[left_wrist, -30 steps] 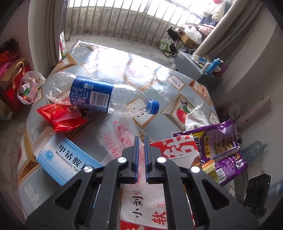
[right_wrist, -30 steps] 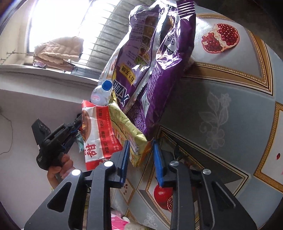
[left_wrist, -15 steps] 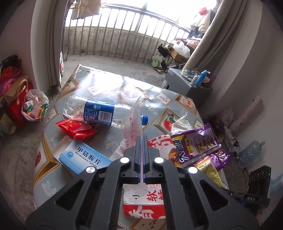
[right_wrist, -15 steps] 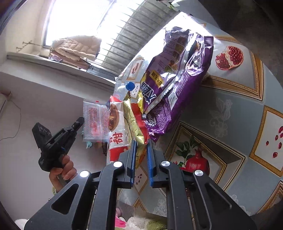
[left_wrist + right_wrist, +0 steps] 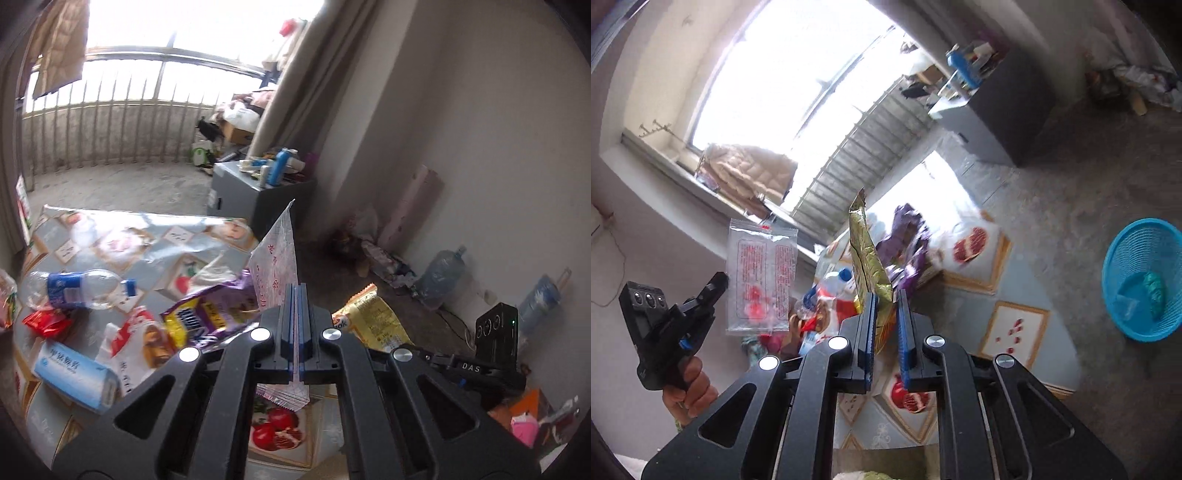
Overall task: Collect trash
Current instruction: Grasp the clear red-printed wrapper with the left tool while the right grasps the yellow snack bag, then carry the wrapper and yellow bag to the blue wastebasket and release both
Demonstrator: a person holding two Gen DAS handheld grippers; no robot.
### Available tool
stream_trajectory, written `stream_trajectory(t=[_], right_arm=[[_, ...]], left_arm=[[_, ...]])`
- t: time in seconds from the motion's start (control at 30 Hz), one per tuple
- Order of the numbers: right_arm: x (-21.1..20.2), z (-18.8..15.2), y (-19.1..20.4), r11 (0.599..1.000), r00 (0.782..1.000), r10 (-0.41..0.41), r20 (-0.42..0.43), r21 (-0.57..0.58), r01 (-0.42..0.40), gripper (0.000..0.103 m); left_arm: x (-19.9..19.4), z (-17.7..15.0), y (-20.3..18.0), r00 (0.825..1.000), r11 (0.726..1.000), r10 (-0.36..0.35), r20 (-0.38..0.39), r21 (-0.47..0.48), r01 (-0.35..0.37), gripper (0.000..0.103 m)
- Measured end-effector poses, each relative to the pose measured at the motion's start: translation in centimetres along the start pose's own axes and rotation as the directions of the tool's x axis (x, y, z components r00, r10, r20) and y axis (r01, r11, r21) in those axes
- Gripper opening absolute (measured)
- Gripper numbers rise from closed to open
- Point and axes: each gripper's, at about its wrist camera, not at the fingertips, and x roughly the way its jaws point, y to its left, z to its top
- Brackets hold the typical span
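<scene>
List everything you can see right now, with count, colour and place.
clear wrapper: one, clear with red print, held in left gripper
yellow wrapper: one, gold-yellow, held in right gripper
bottle: one, clear with blue label, lying on table
purple bag: one, on table
red packet: one, on table beside bottle
box: one, light blue, near table edge
table: one, grey fruit-pattern cloth
basket: one, blue, on floor
cabinet: one, grey, by curtain
left gripper: one, black, shut
right gripper: one, black, shut
hand: one, gripping left handle

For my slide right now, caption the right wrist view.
Right hand-held gripper lifts a gold foil wrapper above the table; blue mesh basket waits.
</scene>
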Motion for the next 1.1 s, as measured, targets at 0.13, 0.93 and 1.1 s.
stream_trajectory(t=[0.13, 0.93, 1.1], right_arm=[[-4.9, 0.8, -4.4, 0.986, 0.982, -0.157, 0.105, 0.074, 0.15, 0.011], [-2.7, 3.0, -34.8, 0.714, 0.822, -0.568, -0.039, 0.473, 0.517, 0.027], [-0.7, 1.8, -39.6, 0.632, 0.793, -0.592, -0.143, 0.529, 0.567, 0.042]], left_arm=[[6.0, -0.7, -5.9, 0.991, 0.99, -0.096, -0.095, 0.093, 0.105, 0.0], [43.0, -13.4, -23.5, 0.808, 0.905, 0.024, -0.588, 0.355, 0.232, 0.031], [44.8, -14.1, -23.1, 0.803, 0.927, 0.053, -0.593, 0.329, 0.182, 0.042]])
